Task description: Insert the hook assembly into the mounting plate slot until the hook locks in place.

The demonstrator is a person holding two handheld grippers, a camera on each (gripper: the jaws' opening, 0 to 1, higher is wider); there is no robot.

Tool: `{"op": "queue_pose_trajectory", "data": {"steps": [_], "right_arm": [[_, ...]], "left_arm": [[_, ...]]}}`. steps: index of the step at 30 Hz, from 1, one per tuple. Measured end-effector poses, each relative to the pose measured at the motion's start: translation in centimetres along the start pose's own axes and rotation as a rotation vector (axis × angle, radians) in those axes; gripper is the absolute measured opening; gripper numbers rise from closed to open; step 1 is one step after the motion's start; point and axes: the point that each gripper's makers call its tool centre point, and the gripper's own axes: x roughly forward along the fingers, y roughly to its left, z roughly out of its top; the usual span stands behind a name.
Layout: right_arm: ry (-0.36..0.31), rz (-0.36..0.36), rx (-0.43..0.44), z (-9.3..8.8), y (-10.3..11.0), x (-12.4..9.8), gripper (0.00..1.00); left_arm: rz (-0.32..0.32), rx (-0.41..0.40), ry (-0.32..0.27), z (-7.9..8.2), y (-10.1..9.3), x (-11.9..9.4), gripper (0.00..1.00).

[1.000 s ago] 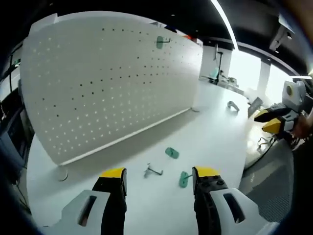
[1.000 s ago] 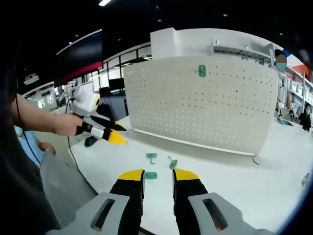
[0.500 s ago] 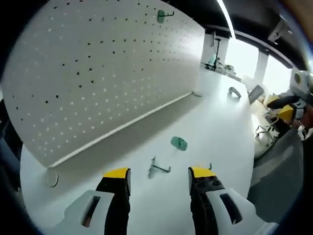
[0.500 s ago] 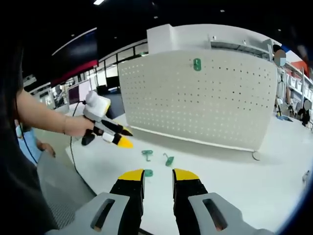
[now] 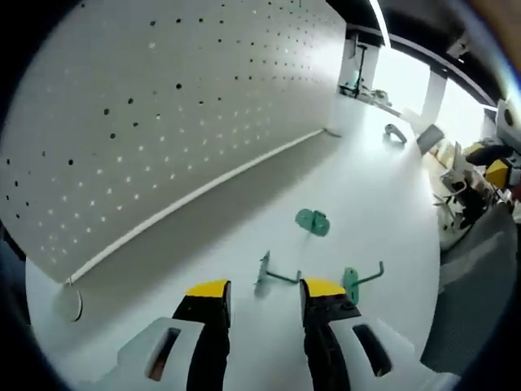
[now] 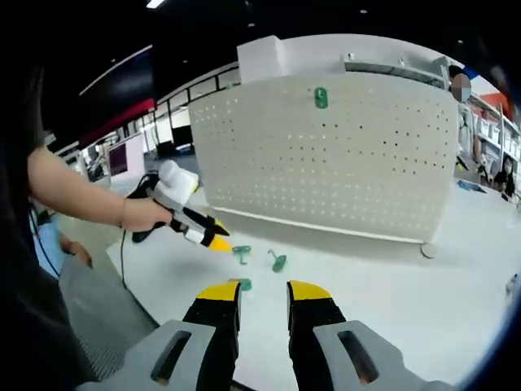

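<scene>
So the left hand-held gripper hangs parted, empty, just over a metal hook low-centre on the tabletop. Right hand-held gripper is parted too, holding nothing.

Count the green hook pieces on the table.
3. In the left gripper view: a green disc piece nearest the pegboard, a metal hook just ahead of the left tool, and a green-based hook beside it.
</scene>
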Motion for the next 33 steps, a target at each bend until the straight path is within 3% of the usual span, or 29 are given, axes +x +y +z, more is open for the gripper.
{"op": "queue_pose_trajectory", "data": {"steps": [15, 20, 33], "right_arm": [[0.023, -0.01, 0.033, -0.6, -0.6, 0.8, 0.21], [0.036, -0.012, 0.031, -0.9, -0.7, 0.8, 0.21], [0.052, -0.015, 0.049, -1.5, -0.7, 1.1, 0.21]], "left_arm": [[-0.019, 0.094, 0.115, -0.5, 0.3, 2.3, 0.22], [-0.034, 0.06, 0.126, -0.4, 0.5, 2.8, 0.17], [-0.051, 0.102, 0.172, -0.6, 0.5, 3.2, 0.07]]}}
